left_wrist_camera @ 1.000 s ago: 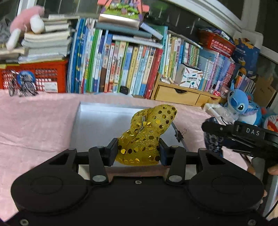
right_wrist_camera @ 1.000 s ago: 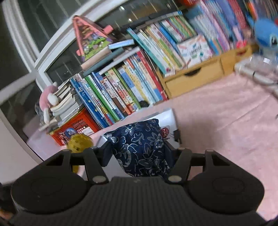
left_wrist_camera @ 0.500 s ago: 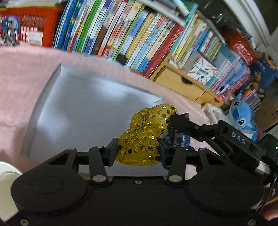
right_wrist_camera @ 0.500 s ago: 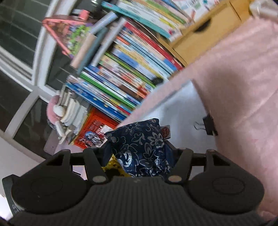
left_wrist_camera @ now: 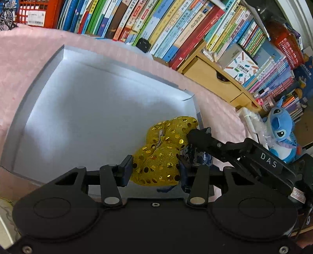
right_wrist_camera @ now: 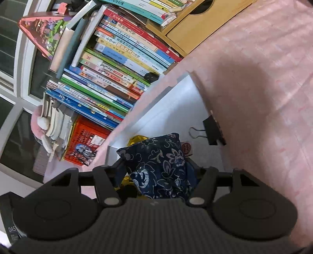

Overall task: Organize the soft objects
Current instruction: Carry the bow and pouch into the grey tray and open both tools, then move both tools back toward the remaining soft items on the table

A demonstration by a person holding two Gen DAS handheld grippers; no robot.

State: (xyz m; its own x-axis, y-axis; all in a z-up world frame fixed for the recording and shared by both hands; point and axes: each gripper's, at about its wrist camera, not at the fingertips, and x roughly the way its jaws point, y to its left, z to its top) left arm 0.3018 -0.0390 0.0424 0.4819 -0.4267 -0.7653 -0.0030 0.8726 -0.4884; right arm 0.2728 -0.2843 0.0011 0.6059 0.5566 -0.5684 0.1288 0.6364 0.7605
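In the left wrist view, the left gripper [left_wrist_camera: 155,169] pinched the gold sequined pouch [left_wrist_camera: 162,154] over the near right corner of the grey tray [left_wrist_camera: 64,109], the pouch's long axis running away from the jaws toward the tray's right wall. In the right wrist view, the right gripper [right_wrist_camera: 156,172], its jaws just easing apart, had the blue floral pouch [right_wrist_camera: 158,166] between them above that same corner, just right of the gold one, so both hands were about equally near.

A pink cloth [left_wrist_camera: 219,101] covers the table. Behind the cloth stands a row of books [left_wrist_camera: 156,29]. A red basket [left_wrist_camera: 39,11] sits left of the books, a wooden drawer unit [left_wrist_camera: 211,80] right. White window frames [right_wrist_camera: 21,58] rise behind the books.
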